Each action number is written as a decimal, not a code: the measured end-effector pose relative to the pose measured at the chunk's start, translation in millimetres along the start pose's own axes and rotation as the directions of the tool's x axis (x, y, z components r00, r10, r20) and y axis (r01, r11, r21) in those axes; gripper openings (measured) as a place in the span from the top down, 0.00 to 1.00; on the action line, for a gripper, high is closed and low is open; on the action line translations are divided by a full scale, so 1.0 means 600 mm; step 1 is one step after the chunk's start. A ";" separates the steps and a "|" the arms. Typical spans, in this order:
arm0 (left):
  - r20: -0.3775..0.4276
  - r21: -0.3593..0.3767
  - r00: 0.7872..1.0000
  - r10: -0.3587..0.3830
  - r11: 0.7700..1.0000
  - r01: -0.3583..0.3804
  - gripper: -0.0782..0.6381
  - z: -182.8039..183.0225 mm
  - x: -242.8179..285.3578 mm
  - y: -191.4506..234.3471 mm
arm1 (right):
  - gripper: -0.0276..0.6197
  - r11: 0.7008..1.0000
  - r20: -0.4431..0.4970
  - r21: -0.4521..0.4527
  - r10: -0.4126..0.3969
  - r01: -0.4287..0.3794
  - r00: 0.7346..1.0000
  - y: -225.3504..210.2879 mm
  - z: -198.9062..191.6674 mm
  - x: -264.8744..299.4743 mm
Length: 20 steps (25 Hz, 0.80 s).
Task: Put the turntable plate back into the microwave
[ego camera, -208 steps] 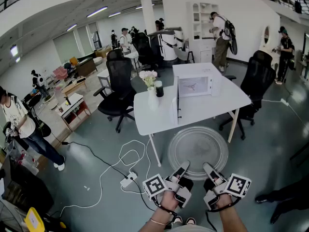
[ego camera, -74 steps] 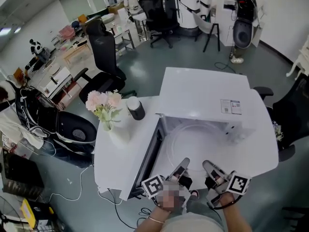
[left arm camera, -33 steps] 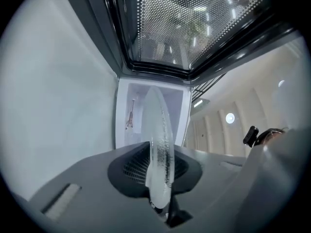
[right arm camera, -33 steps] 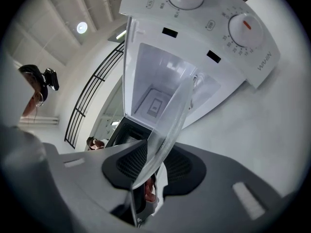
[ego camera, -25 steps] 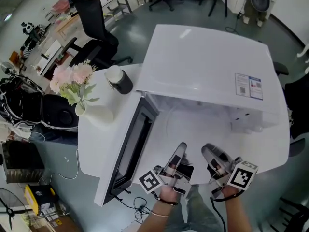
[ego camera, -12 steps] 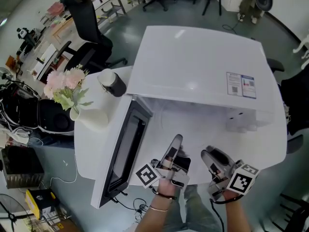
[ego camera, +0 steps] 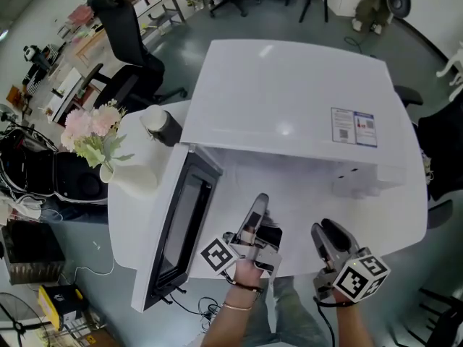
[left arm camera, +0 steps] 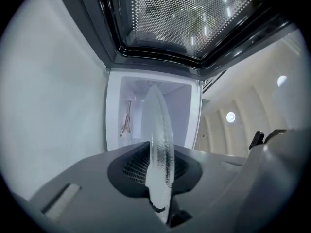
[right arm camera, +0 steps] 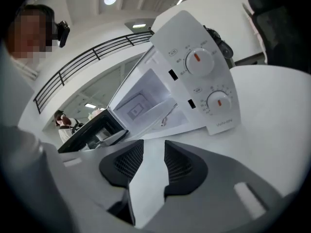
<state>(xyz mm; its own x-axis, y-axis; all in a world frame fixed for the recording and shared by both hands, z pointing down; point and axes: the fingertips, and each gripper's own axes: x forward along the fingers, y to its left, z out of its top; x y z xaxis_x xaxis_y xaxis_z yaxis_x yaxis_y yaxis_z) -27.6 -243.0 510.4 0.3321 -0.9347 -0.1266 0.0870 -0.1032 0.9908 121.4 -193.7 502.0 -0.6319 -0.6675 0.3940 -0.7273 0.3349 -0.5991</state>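
The white microwave (ego camera: 289, 100) stands on the table with its door (ego camera: 177, 230) swung open to the left. My left gripper (ego camera: 255, 207) reaches into the cavity mouth, shut on the rim of the clear glass turntable plate (left arm camera: 158, 140). In the left gripper view the plate shows edge-on between the pads of this gripper (left arm camera: 158, 174), with the cavity (left arm camera: 153, 106) behind it. My right gripper (ego camera: 330, 238) hovers in front of the control panel (right arm camera: 201, 76). Its jaws have just been opening, and this gripper (right arm camera: 148, 166) has nothing in it.
A white vase of pink flowers (ego camera: 94, 132) and a dark cup (ego camera: 159, 125) stand on the table (ego camera: 130, 208) left of the microwave. Office chairs (ego camera: 123, 27) stand on the floor beyond. A person (right arm camera: 65, 123) is far off in the right gripper view.
My right gripper has opened wider, rolled and drawn back toward me, away from the plate. The left gripper keeps its hold on the plate and has shifted a little.
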 end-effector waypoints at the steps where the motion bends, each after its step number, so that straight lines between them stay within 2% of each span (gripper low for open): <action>1: 0.003 0.000 1.000 0.000 1.000 0.000 0.84 0.001 0.002 0.001 | 0.74 0.999 0.005 -0.026 -0.031 0.031 1.000 -0.005 0.001 -0.001; 6: 0.007 0.010 1.000 0.007 1.000 -0.007 0.84 0.005 0.010 0.005 | 0.80 0.982 0.025 -0.124 -0.141 0.143 0.990 -0.017 0.002 -0.006; 8: 0.008 0.010 1.000 0.008 1.000 -0.008 0.84 0.005 0.014 0.005 | 0.86 0.976 0.036 -0.137 -0.165 0.169 0.986 -0.021 0.003 -0.007; 13: 0.009 0.008 1.000 0.009 1.000 -0.009 0.84 0.006 0.023 0.003 | 0.93 0.966 0.053 -0.140 -0.211 0.217 0.976 -0.032 0.004 -0.011; 16: 0.017 0.005 1.000 0.020 1.000 -0.020 0.84 0.010 0.029 0.006 | 0.94 0.962 0.050 -0.140 -0.228 0.233 0.972 -0.038 0.002 -0.011; 20: 0.027 0.005 0.999 0.033 0.999 -0.033 0.84 0.018 0.040 0.009 | 0.94 0.971 0.035 -0.127 -0.201 0.204 0.979 -0.036 -0.006 -0.008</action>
<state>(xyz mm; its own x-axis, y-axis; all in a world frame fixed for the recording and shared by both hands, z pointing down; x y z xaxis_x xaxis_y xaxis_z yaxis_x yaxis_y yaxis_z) -29.2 -269.8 513.1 0.3089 -0.9466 -0.0923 0.0708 -0.0739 0.9947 139.4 -195.1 515.7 -0.4626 -0.7443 0.4816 -0.8691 0.2733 -0.4124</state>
